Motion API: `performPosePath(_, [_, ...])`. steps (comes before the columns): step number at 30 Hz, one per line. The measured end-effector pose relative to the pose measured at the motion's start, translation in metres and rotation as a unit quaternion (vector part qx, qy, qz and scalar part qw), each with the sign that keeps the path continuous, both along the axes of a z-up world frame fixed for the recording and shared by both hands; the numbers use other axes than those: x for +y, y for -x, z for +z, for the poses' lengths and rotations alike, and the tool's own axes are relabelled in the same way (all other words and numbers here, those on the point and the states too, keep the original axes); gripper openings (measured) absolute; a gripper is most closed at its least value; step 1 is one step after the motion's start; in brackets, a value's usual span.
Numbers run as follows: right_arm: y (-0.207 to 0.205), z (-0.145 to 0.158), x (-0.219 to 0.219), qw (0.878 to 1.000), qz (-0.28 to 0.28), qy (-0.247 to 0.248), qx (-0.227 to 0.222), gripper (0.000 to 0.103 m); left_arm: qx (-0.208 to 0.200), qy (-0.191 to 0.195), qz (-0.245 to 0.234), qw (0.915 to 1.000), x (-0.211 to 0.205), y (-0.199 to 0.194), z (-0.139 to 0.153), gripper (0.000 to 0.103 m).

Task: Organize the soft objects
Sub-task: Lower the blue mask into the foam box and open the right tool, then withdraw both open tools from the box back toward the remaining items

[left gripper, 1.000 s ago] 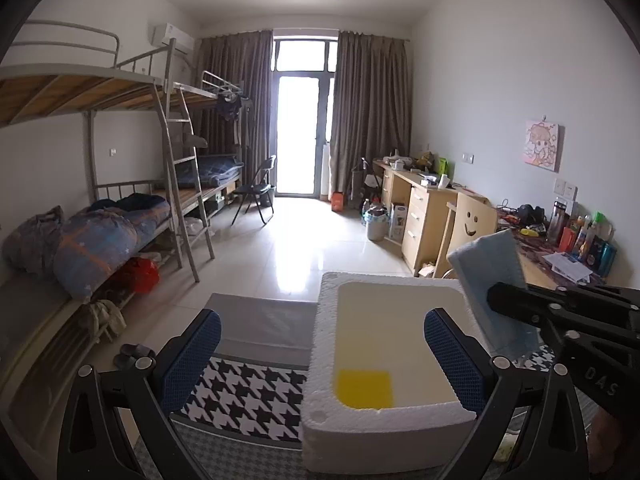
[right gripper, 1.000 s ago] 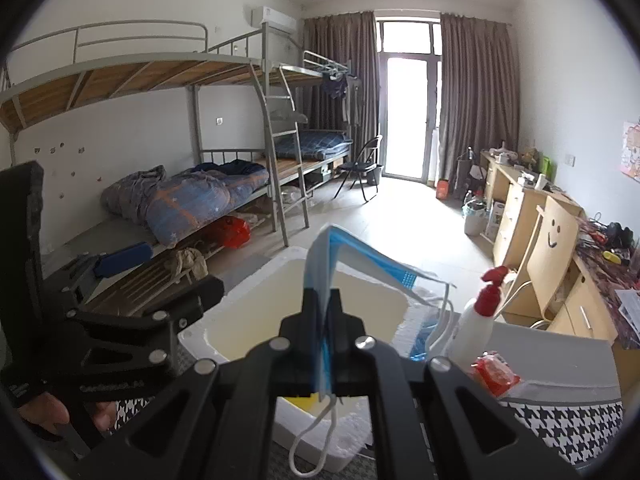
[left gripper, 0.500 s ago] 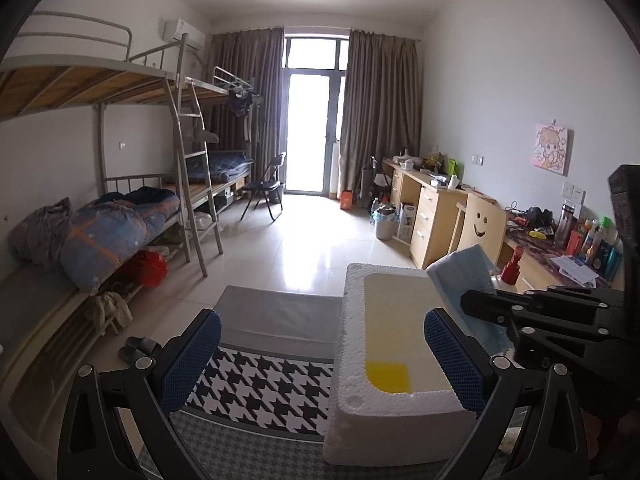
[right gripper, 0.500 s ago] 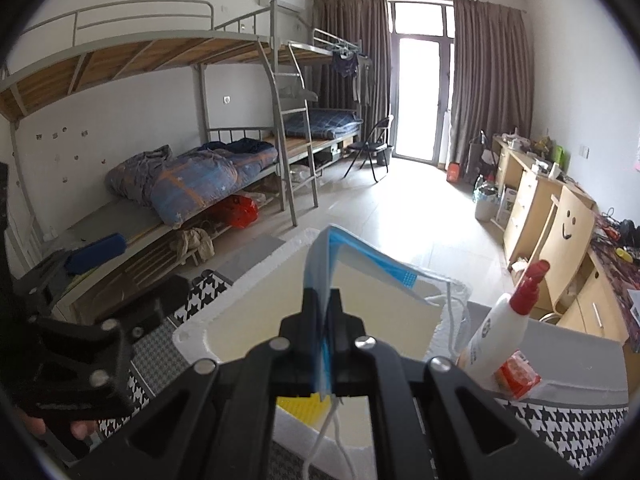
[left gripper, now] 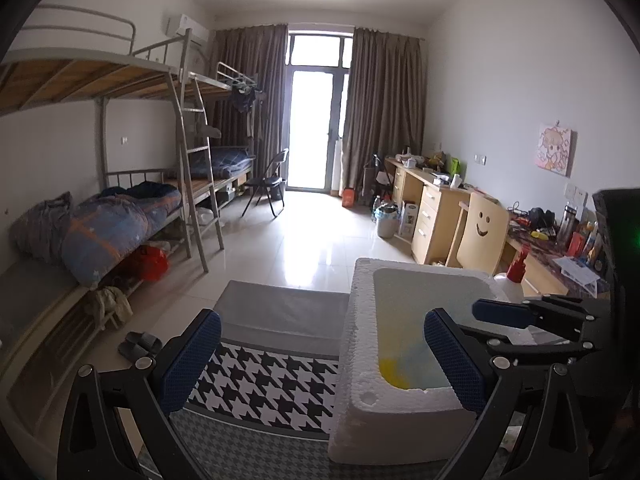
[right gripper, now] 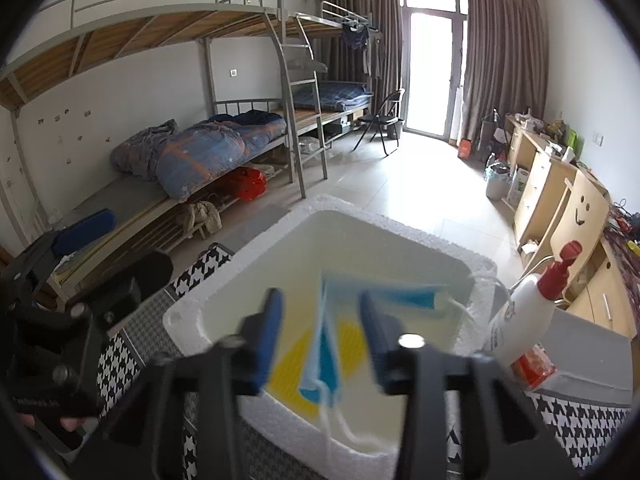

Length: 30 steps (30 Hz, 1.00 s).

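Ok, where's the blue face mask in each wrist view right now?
Left wrist: the mask is a pale blue blur low inside the foam box, over the yellow pad, left of the right hand-held gripper.
Right wrist: the mask sits bottom centre, loose between the just-opened pads, over the box.
Shared landmark: the smiley chair.

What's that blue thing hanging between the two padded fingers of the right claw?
A blue face mask, seen in the right wrist view. The right claw has just been opening, so the mask hangs free between the fingers, above the white foam box.
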State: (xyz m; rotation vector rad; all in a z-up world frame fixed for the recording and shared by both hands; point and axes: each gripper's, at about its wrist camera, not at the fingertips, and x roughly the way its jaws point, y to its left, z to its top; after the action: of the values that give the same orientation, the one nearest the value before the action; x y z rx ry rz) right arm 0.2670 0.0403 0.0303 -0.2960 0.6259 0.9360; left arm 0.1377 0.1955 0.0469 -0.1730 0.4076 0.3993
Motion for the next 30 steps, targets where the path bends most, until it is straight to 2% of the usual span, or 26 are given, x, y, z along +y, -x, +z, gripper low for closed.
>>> performPosePath(8, [0.001,0.005,-0.007,1.000,-0.008,-0.010,-0.005,0.055,0.000,-0.002,-0.003,1.0000,0.001,0.000,0.001,0.102])
performPosePath(12, [0.005,0.012,-0.017,0.999,-0.020,-0.024,-0.020,0.071,-0.002,-0.004,-0.005,1.0000,-0.002,0.002,0.003,0.102])
performPosePath(17, [0.006,0.017,-0.029,0.998,-0.044,-0.043,-0.033,0.085,-0.009,-0.006,-0.008,0.9999,-0.006,0.008,0.007,0.102])
performPosePath(30, [0.014,0.026,-0.053,0.995,-0.062,-0.066,-0.044,0.086,-0.017,-0.024,-0.021,0.9994,-0.027,0.018,0.016,0.102])
